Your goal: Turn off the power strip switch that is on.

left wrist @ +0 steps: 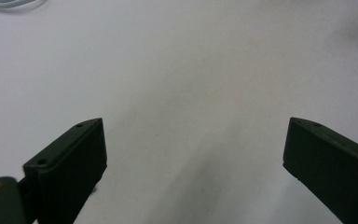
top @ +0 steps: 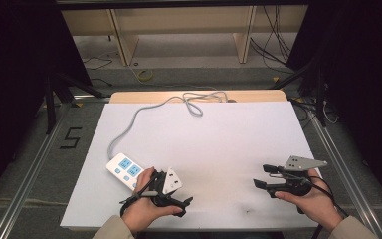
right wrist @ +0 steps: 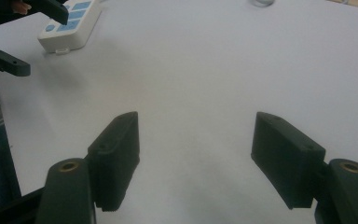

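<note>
A white table top stands on a grey floor marked with a black "5". The left gripper, jaws spread and empty, rests low at the near left edge beside the white power strip, whose long axis runs diagonally from near right to far left, its grey cord trailing toward the far edge. The right gripper, also released and empty, is held level at the near right, pointing left; no lettering on the strip's blue sockets is readable.

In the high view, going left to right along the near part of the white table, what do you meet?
White power strip with blue sockets → left gripper, jaws open, in the person's left hand → bare white tabletop → right gripper, jaws open, in the right hand.
</note>
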Demonstrator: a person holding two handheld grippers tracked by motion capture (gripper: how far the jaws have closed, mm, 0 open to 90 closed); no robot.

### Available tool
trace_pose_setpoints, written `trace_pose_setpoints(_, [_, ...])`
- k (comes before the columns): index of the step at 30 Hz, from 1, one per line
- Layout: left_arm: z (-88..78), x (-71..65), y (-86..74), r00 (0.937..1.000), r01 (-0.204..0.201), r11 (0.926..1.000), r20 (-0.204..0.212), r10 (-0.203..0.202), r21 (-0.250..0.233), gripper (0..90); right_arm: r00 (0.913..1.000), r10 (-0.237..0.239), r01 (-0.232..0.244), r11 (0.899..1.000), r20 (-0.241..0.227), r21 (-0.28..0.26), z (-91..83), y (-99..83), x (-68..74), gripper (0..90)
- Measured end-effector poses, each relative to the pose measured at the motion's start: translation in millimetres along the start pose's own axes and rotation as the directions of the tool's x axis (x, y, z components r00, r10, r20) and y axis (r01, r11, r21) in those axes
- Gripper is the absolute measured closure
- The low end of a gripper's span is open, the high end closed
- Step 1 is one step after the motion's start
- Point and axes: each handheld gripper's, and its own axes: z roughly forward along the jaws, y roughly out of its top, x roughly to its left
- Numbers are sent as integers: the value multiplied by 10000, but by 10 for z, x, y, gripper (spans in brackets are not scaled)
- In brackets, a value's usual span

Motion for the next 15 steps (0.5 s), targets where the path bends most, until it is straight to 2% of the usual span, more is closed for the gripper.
trace_pose_setpoints(4, [-15,28,-9,9999,124,9999,8,-124,-31,106,10000,-61,61,10000,-16,51,8,7,12,327])
trace_pose_setpoints(7, [-34,36,2,10000,14,10000,-58,-14,3,191,10000,-87,88,9999,-31,52,18,8,13,327])
trace_pose_setpoints(15, [-133,129,54,9978,154,9987,-637,-185,-485,745,9999,-87,88,9999,-51,142,25,7,18,328])
